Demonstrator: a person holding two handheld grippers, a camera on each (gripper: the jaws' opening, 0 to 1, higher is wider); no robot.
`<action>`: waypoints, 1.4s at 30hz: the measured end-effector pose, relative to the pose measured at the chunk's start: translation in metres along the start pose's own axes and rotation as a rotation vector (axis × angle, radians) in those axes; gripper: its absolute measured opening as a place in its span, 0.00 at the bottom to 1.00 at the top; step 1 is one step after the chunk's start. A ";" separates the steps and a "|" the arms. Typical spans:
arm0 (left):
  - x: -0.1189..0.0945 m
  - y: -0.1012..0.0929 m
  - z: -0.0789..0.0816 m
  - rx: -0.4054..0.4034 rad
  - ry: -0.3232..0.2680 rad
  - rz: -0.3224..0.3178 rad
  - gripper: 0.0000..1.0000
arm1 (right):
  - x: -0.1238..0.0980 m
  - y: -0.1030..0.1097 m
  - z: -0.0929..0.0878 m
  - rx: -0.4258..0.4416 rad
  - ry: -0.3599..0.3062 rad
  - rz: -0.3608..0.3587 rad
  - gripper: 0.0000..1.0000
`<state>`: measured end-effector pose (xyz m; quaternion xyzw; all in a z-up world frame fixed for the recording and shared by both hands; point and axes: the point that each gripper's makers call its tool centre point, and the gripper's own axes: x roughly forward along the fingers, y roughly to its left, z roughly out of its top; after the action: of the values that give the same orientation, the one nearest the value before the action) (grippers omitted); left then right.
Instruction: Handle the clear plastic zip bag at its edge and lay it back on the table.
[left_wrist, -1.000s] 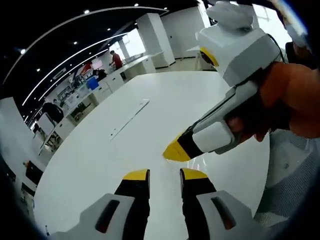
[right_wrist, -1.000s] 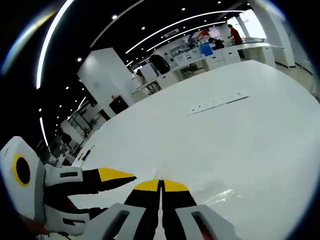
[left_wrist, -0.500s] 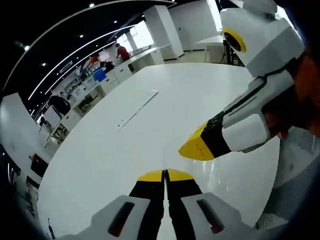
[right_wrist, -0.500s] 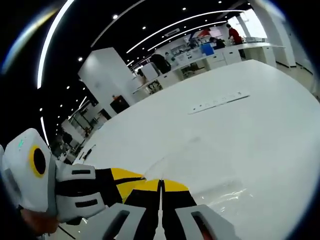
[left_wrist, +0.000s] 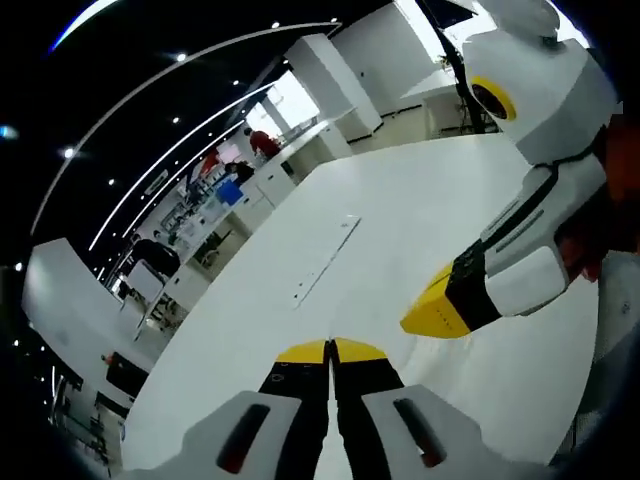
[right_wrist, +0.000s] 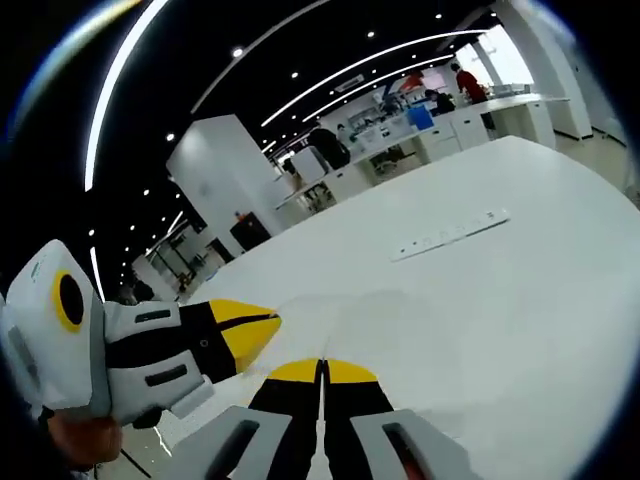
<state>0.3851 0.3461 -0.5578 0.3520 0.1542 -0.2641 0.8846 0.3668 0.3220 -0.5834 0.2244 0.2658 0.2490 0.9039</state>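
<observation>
Straining to spot your zip bag (right_wrist: 400, 310) — faint film on the tabletop (right_wrist: 520, 330) mid-span | left gripper (left_wrist: 330, 348) pressed together, right gripper (right_wrist: 322, 368) too — pinch contents unclear | power strip (left_wrist: 322, 259) toward far edge.

A long white power strip (left_wrist: 323, 259) lies flat on the white surface (left_wrist: 250, 330), well in from its edges; in the right gripper view the strip (right_wrist: 448, 236) shows a row of sockets. Past the far edge stand white counters (right_wrist: 470, 110) with a blue box (right_wrist: 419, 117) on them, and people (right_wrist: 463, 82) nearby, one in red. A broad white pillar (right_wrist: 215, 180) rises to a dark ceiling crossed by light strips (right_wrist: 350, 70).
</observation>
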 end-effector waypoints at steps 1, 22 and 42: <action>0.004 0.001 0.001 0.009 -0.017 0.009 0.00 | 0.000 0.002 0.004 0.000 -0.011 0.007 0.00; -0.008 -0.067 -0.023 0.091 0.004 -0.098 0.00 | -0.009 -0.025 -0.056 0.164 0.053 -0.031 0.00; -0.012 -0.110 -0.046 0.079 0.046 -0.186 0.00 | -0.005 -0.044 -0.091 0.220 0.113 -0.085 0.00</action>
<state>0.3079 0.3153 -0.6443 0.3770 0.1958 -0.3426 0.8380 0.3235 0.3095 -0.6742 0.2962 0.3514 0.1923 0.8671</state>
